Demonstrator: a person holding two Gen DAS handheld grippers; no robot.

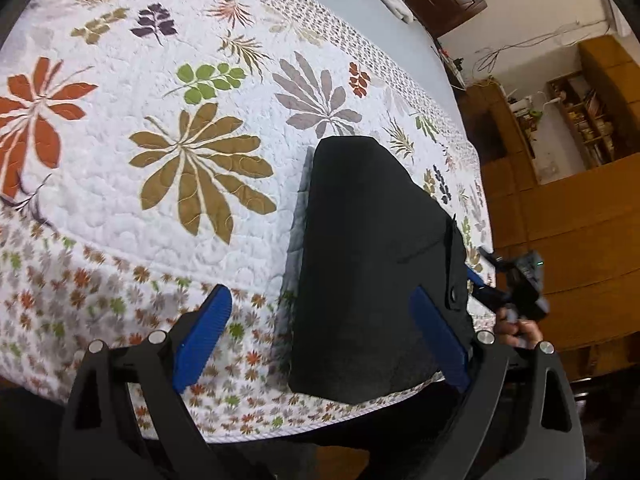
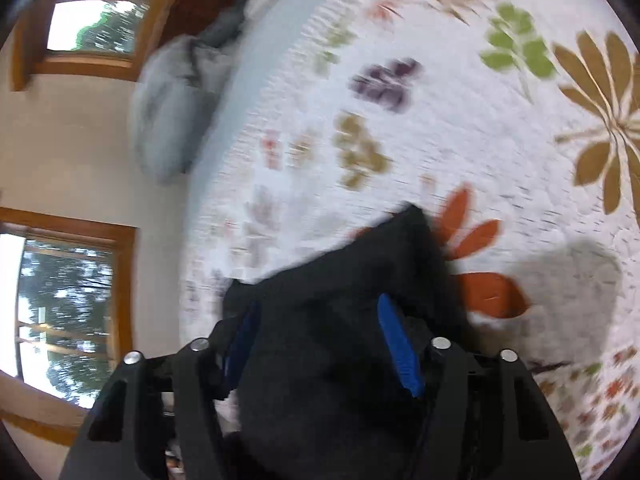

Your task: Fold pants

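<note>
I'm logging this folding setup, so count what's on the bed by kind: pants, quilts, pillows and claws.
Black pants: 1
Floral quilt: 1
Grey pillow: 1
Claws: 2, left claw, right claw
Total: 5

Home bedroom. I'm at a bed point(image 1: 120, 184) with a leaf-print quilt point(image 1: 224, 92), pillows point(image 2: 172, 104) at its head. Wood-framed windows point(image 2: 76, 280) show trees outside. Wooden cabinets point(image 1: 568, 216) and a cluttered shelf point(image 1: 584, 116) line the wall.
</note>
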